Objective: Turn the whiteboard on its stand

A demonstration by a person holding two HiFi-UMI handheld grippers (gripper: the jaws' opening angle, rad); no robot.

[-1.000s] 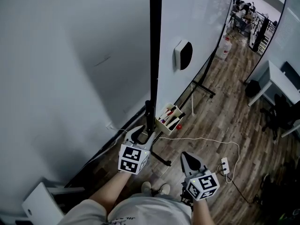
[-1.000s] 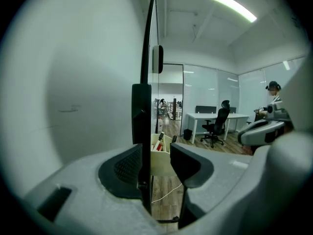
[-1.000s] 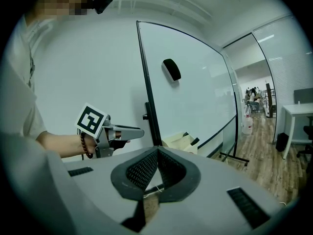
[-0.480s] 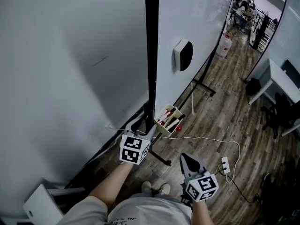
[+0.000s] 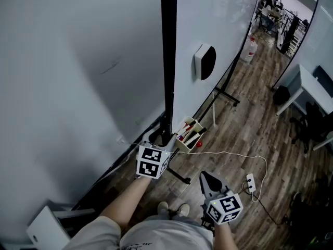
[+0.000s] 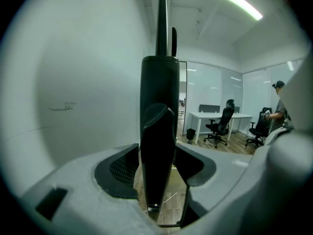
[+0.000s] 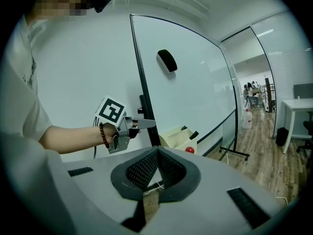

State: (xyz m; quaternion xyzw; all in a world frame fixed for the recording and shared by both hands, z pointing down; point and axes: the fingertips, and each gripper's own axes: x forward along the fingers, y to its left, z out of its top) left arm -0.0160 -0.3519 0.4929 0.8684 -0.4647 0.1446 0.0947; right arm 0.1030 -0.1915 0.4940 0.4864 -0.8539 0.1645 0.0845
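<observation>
The fingers [image 6: 120,166] of the left gripper [image 6: 156,168] are standing released and wide apart. They have just been opening, and I'm seeing the black edge frame [image 6: 159,126] of the whiteboard [image 5: 221,20] standing upright between them with a gap on either side, so nothing is being gripped. The right gripper [image 7: 157,153] is keeping its jaws clenched together at the tips with nothing between them.

From the head view I'm looking steeply down along the whiteboard, which is standing almost edge-on in front of me. Its pale writing face is running away to the right of the black frame, and the plain wall [image 5: 67,77] is lying to the left. A black eraser [image 5: 204,61] is sticking to the board's face. One black foot of the stand [image 5: 226,97] is resting on the wooden floor [image 5: 260,113] farther along.

The left hand [image 7: 113,131] is reaching out with the forearm stretched forward and a beaded bracelet [image 7: 103,136] on the wrist. It is pointing its gripper roughly level at the low part of the frame. The right gripper is hanging back close to my body, well apart from the board and aimed slightly downward.

A cream tray [image 5: 193,123] is hanging on the board just beside the left gripper. It is holding several markers [image 5: 185,133], and a small red ball [image 5: 199,144] is showing at its near end.
</observation>
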